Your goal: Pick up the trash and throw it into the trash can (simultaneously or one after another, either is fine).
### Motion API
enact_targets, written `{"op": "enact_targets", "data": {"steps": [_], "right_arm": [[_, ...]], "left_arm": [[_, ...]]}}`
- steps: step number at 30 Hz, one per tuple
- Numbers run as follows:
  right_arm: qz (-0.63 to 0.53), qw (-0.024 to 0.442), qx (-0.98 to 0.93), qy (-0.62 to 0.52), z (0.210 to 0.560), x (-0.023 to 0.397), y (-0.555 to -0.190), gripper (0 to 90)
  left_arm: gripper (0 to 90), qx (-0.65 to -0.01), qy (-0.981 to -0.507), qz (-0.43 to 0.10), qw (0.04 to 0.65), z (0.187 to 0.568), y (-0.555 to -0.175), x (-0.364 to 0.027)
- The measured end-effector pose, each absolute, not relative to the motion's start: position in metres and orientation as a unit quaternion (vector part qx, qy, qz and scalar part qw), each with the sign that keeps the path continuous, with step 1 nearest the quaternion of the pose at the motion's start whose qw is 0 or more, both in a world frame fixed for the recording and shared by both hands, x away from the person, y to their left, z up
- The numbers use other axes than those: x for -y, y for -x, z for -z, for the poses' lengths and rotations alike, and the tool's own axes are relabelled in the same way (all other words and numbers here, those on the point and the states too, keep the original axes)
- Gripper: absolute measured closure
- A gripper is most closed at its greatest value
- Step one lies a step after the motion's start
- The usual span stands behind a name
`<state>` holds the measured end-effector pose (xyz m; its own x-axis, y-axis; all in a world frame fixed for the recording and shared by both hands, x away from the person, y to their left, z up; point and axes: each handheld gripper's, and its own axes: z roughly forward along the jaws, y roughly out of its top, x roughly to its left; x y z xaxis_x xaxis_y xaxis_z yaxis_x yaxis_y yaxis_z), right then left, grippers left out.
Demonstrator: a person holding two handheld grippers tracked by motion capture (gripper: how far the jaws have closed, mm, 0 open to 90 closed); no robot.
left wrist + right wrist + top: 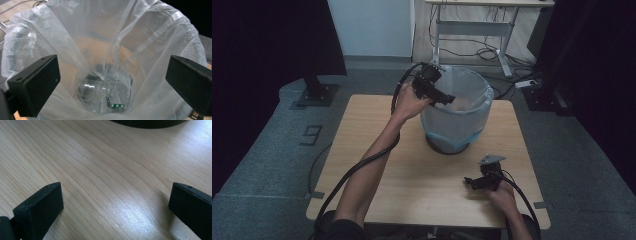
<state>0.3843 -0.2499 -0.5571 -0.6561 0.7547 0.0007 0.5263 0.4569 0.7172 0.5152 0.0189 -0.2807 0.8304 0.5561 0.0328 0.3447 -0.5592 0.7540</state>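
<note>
I hold my left gripper (446,98) over the one lined bin (472,82), jaws spread wide and empty, since the single clear plastic cup (96,88) already lies at the bin's bottom. My right gripper (472,183) rests near the bin's base (147,123), jaws likewise spread, pinching nothing.

Beneath the left tool (112,82), the lined mesh bin (479,107) is gaping open, its plastic liner (155,40) crowding both sides. Ahead of the right tool (115,207), bare table (105,170) is stretching to the bin's base.
</note>
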Motion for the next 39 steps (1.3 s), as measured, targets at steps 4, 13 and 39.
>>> {"op": "enact_targets", "data": {"steps": [4,13,39], "right_arm": [[-0.354,0.161,-0.838,-0.382,0.557,0.25,-0.384,0.0],[-0.354,0.161,-0.838,-0.382,0.557,0.25,-0.384,0.0],[-0.355,0.161,-0.838,-0.382,0.557,0.25,-0.384,0.0]], "left_arm": [[0.0,-0.257,-0.87,-0.139,0.397,0.279,-0.51,-0.025],[0.0,-0.253,-0.871,-0.137,0.398,0.278,-0.5,-0.042],[0.0,-0.274,-0.848,-0.14,0.431,0.289,-0.484,-0.108]]}}
